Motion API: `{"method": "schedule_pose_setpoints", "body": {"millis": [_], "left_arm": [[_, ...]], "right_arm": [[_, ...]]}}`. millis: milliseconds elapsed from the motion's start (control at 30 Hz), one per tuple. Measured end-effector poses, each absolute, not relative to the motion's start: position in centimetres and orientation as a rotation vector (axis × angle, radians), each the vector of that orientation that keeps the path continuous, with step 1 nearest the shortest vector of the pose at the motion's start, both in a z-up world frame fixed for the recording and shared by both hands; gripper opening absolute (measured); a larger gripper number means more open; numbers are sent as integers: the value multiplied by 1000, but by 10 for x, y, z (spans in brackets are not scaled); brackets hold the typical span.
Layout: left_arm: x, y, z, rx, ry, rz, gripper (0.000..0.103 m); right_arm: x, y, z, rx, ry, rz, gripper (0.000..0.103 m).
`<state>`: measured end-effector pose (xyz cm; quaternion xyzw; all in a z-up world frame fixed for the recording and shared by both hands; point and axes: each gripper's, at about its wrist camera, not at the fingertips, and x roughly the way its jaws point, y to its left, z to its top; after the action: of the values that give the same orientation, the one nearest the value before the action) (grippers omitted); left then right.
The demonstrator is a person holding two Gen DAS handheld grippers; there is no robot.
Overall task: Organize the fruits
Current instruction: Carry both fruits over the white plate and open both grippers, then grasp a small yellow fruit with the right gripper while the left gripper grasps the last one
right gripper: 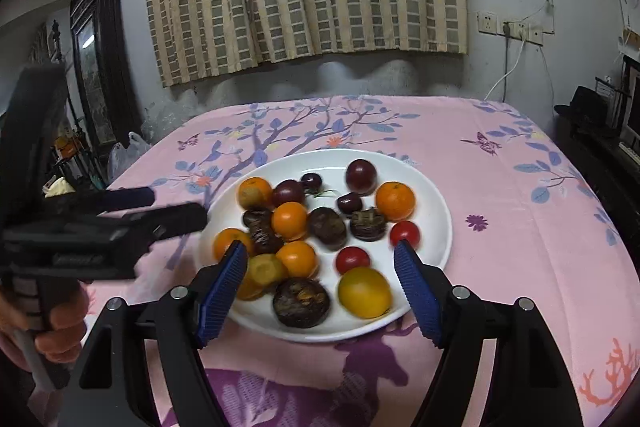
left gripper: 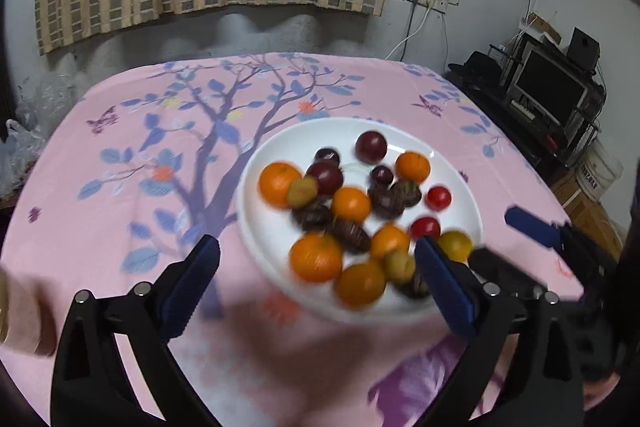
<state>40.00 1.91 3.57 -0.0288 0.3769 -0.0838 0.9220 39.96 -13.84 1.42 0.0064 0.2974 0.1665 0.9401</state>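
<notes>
The pink tablecloth (right gripper: 500, 195) spreads out ahead of both my tools, printed with a blue-leafed tree, and the big white plate (right gripper: 434, 195) sits on it straight in front of my right gripper (right gripper: 320, 259). Everything I have to sort is heaped there together: oranges (right gripper: 395, 200), dark plums (right gripper: 361, 176), brown knobbly fruits (right gripper: 301, 301), red tomatoes (right gripper: 352, 259) and a yellow fruit (right gripper: 364, 291). I reckon the plate is simply the starting pile, since the kinds are all mixed and touching one another, and I see no second dish to sort into.

My right gripper hangs low over the near rim of the plate, jaws spread wide and empty, the yellow fruit and the nearest brown fruit lying between and just ahead of the fingertips. That looks like a line-up for a first pick, nothing yet gripped.

My left gripper (left gripper: 316, 253) comes in from the left of the plate, also spread wide and holding nothing; its right finger overlaps the near fruits in its own view, its left finger is over bare cloth. That view is blurred, so I cannot say whether it touches anything. In the right view my left hand (right gripper: 56, 323) is wrapped round its handle, tool pointing across towards the plate.
</notes>
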Motion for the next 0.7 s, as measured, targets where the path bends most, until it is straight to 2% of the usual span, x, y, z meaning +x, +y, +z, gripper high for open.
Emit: {"method": "schedule_pose_setpoints", "body": {"millis": [133, 333, 467, 700], "left_arm": [[346, 42, 37, -63, 755, -128, 98], [281, 74, 24, -130, 738, -84, 98], [270, 86, 8, -204, 728, -25, 98], [267, 93, 8, -178, 732, -11, 98]], "right_arm": [[385, -121, 14, 22, 712, 485, 77], [331, -103, 9, -58, 718, 508, 77], [300, -94, 2, -95, 715, 524, 77], [270, -91, -3, -153, 721, 533, 77]]}}
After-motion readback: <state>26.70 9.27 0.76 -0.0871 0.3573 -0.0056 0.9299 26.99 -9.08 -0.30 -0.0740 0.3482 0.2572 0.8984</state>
